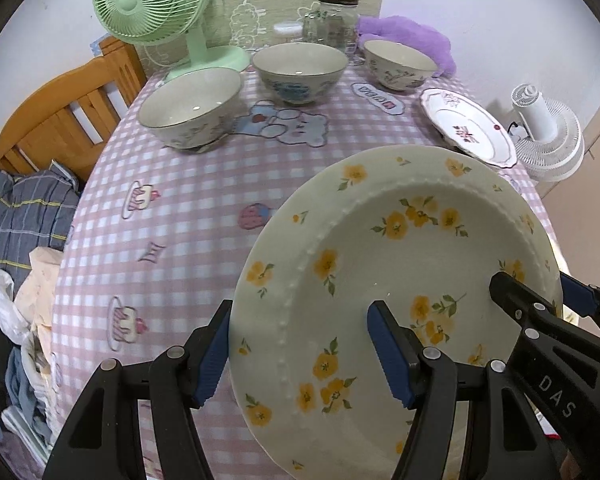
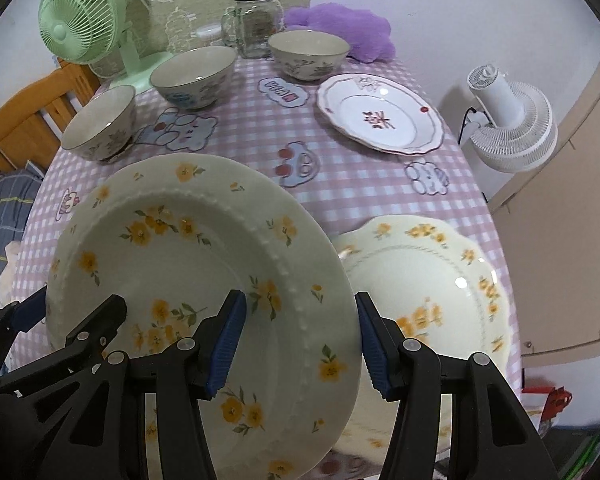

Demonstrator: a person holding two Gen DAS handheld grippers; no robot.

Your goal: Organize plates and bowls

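Open checked tablecloth (image 1: pixel 172 216) fills the left wrist view's centre and left. Three bowls (image 1: pixel 190 108) and a green fan (image 1: pixel 148 4) block its upper edge; a white plate (image 2: pixel 380 114) and a scalloped plate (image 2: pixel 432 276) occupy the right wrist view's right side.

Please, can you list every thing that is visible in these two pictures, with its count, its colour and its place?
round plate: one, cream with yellow flowers, lifted and tilted, held at both rims
scalloped plate: one, cream with yellow flowers, on the table at near right
white plate: one, white with red pattern, far right
bowls: three, pale with patterns, in a row at the back
tablecloth: one, pink checked, covering the table
green fan: one, back left
glass jar: one, clear, behind the bowls
purple cushion: one, back
white fan: one, beside the table at right
left gripper: black and blue, on the plate's left rim
right gripper: black and blue, on its right rim
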